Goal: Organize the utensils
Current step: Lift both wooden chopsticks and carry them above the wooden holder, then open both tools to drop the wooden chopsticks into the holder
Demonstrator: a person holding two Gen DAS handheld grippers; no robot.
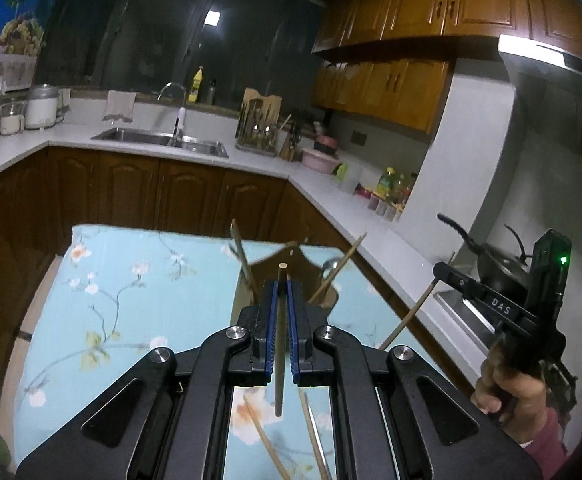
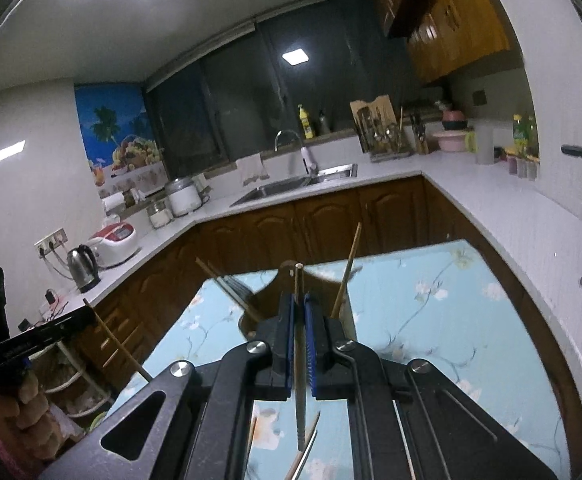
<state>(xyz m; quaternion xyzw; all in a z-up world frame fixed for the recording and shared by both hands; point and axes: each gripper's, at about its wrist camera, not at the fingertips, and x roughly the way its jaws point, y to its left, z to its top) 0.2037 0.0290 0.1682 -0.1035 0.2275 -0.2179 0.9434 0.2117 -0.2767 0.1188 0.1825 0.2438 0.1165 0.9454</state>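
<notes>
Left gripper (image 1: 282,292) clamped chopstick (image 1: 279,344); right gripper (image 2: 299,312) clamped another chopstick (image 2: 300,360). Both just before wooden holder (image 1: 287,276). Risk: tips colliding with leaning sticks, tipping holder.

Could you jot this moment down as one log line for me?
left tongs: shut on chopstick | right tongs: shut on chopstick | wooden holder: ahead on floral cloth

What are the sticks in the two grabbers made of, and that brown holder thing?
The chopstick in the left gripper looks like plain matte wood or bamboo: tan, no shine. The chopstick in the right gripper looks similar, with grooves near its lower end. The holder seems dark brown wood, though it is blurry.
</notes>
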